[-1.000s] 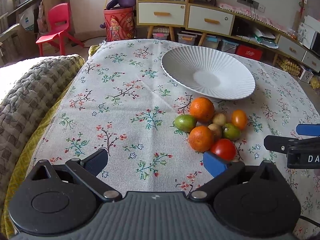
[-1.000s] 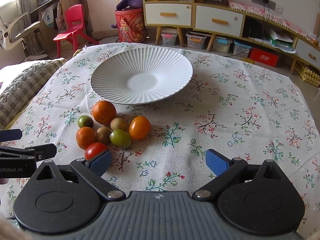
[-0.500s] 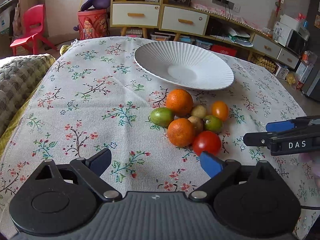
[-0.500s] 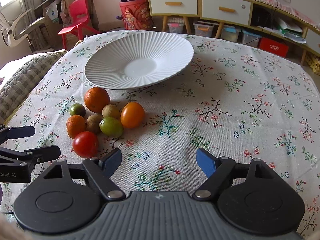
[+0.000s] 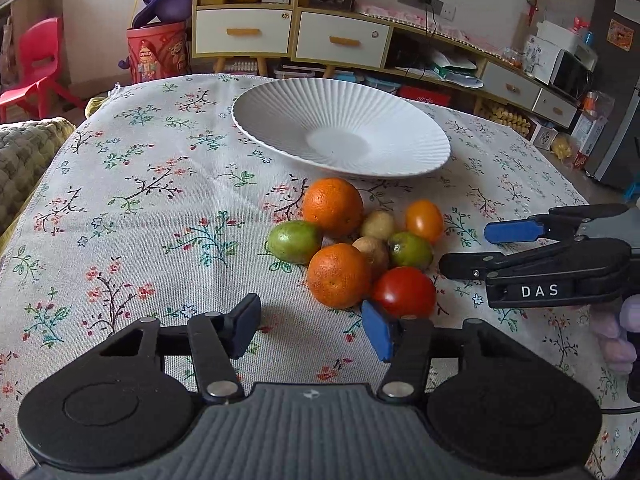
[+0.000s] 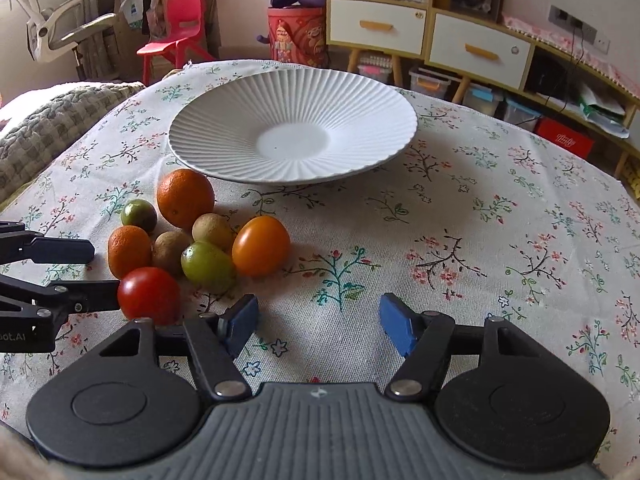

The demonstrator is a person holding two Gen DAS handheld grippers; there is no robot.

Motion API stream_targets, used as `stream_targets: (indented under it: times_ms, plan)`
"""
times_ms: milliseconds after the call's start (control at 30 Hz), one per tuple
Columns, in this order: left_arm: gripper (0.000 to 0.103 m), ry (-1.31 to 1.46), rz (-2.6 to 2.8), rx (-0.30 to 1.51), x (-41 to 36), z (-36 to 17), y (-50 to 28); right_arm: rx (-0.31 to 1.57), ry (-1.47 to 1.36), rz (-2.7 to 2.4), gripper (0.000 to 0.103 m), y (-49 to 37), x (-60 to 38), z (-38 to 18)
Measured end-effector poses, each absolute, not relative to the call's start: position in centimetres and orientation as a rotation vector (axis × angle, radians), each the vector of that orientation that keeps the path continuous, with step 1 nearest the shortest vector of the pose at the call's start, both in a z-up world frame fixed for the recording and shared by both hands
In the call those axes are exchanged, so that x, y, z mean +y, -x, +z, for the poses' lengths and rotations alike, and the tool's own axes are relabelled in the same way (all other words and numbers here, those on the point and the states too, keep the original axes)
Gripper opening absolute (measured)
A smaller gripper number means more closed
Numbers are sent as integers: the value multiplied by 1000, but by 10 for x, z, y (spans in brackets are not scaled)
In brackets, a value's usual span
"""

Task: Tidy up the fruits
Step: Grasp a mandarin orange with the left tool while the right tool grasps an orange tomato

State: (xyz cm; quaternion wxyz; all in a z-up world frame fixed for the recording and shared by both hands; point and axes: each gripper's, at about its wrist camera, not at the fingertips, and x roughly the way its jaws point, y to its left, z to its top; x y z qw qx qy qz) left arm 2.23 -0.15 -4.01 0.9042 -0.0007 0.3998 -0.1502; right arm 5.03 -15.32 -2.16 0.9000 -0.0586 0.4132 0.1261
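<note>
With nothing held, the left gripper [image 5: 312, 326] is found part-open, its jaws just closing, right gripper [image 6: 318, 322] likewise; the round red tomato [image 5: 404, 292], just beyond the left gripper's right finger, is judged light, smooth, soft-skinned, best pinched gently across its middle.

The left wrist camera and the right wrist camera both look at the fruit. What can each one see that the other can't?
Only the left wrist view shows the right gripper from the side and a grey fridge at the right edge.

Only the right wrist view shows the left gripper from the side and a white office chair.

Both show the empty white plate, the fruit pile with its red tomato, the flowery tablecloth and the red chair.
</note>
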Motion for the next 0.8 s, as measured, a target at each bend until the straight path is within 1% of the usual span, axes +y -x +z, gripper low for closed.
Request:
stream_targets:
  times_ms: [100,300,433,500,533,800]
  plan:
    - [35,20,-329,818,-1,-40,-24,850,139,282,64,-54,-148,-21]
    - [20,64,-351,803,-1,-40,-27,830,155,313,58,-56,-145,-22]
    - [18,82,-349,800,0,-40,-27,815,152,334,53,-58,-146,-21]
    - [18,88,-344,803,1,-39,-28,805,152,344,48,-59,-144,-21]
    - [18,90,-343,804,1,-39,-28,802,153,351,47,-60,-143,-22]
    - [19,84,-333,798,2,-38,-26,787,145,382,46,-62,-142,-22]
